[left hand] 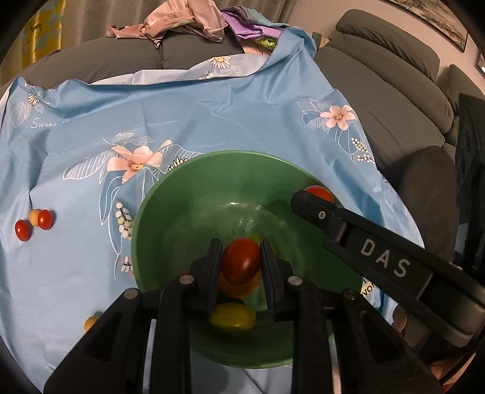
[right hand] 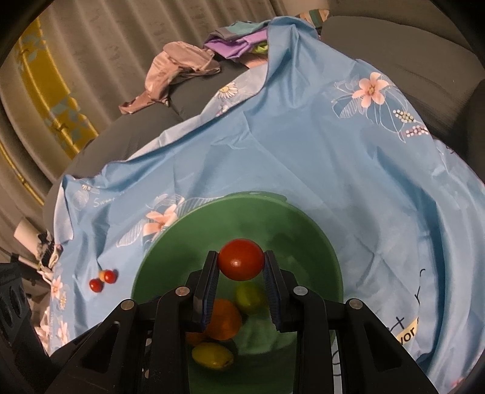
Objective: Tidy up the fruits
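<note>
A green bowl (left hand: 182, 212) (right hand: 291, 224) sits on a blue floral cloth. My left gripper (left hand: 241, 263) is shut on a red cherry tomato (left hand: 241, 260) and holds it over the bowl. My right gripper (right hand: 241, 266) is shut on another red tomato (right hand: 241, 263) above the bowl; it also shows in the left wrist view (left hand: 318, 197) with its tomato (left hand: 319, 192). Inside the bowl lie an orange fruit (right hand: 224, 319), a green one (right hand: 248, 295) and a yellow one (right hand: 212, 356) (left hand: 233, 318).
Loose on the cloth to the left lie two red tomatoes (left hand: 22, 230) (left hand: 45, 218) with a yellow one (left hand: 34, 215) between, and an orange one (left hand: 91, 322) nearer. A grey sofa (left hand: 394, 91) with piled clothes (left hand: 182, 21) lies behind.
</note>
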`<state>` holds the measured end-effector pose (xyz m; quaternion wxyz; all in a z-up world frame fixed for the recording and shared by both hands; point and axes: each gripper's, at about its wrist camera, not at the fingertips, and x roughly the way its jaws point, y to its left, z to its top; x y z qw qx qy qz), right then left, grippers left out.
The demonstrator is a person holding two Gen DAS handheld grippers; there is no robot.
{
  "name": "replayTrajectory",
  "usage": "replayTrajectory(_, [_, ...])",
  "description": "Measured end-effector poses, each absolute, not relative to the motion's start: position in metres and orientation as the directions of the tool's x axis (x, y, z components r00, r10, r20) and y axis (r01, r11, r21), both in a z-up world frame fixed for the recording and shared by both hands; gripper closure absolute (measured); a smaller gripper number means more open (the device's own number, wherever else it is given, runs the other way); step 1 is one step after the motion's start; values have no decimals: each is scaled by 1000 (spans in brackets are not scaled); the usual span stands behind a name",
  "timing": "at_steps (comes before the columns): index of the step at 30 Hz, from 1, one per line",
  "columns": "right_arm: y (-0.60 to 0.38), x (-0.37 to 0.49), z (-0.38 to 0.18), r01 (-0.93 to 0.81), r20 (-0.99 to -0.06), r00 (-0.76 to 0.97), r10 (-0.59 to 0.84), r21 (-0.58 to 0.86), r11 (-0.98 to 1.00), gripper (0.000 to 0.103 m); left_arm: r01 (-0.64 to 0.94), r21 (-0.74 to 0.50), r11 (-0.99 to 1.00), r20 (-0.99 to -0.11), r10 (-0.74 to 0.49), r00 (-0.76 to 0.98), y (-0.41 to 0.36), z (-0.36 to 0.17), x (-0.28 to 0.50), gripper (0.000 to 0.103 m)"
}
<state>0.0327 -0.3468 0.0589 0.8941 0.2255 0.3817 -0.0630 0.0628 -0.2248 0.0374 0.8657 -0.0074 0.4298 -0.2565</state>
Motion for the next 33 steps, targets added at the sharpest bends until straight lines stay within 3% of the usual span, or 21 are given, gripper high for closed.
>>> replayTrajectory(29, [-346,43,40,329,-784,621,15,278,903,72,436,-233,869,-765,-440,470,-229,26,67,78])
replayTrajectory(31, [-346,43,40,332,-786,618,12,274,903,72,444,-232,865,-759,-447,474,-229,28,66,76])
replayTrajectory(33, [-347,42,40,335,-788,615,9,272,902,72,449,-237,861,-750,-456,478,-228,31,64,62])
